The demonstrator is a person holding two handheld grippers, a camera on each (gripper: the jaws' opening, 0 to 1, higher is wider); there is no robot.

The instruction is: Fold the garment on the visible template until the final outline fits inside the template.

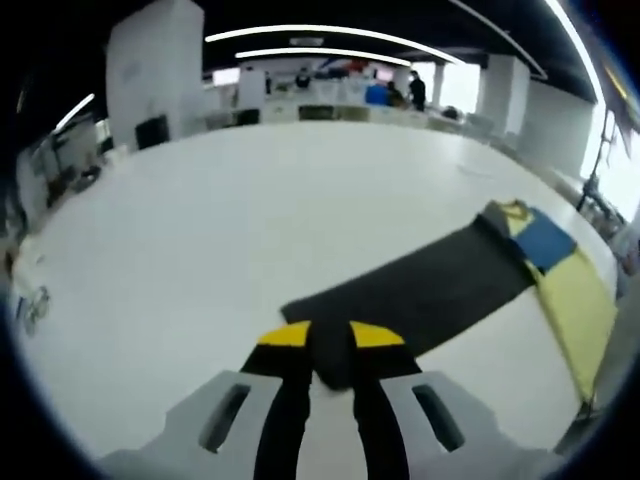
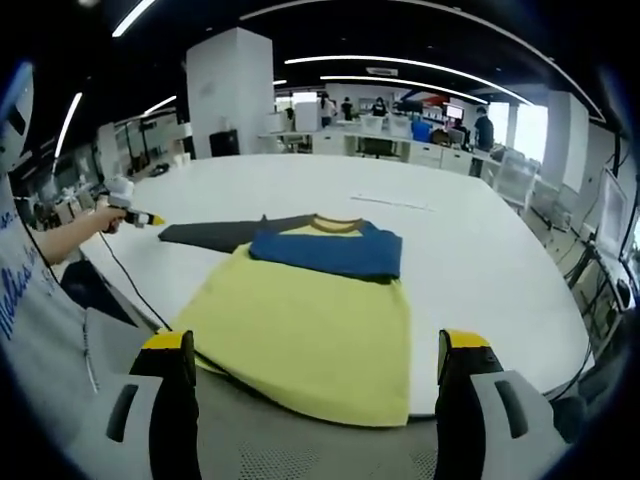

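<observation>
Garment (image 2: 310, 320) flat on table (image 2: 470, 250), left hand-held gripper (image 1: 330, 365) clamped on sleeve (image 1: 420, 290), right hand-held gripper (image 2: 315, 360) apart.

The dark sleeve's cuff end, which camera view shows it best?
The left gripper view: the dark sleeve runs straight to the left gripper, whose jaws are shut on its cuff. In the right gripper view the sleeve is small and far off, its end meeting the left gripper without detail.
</observation>
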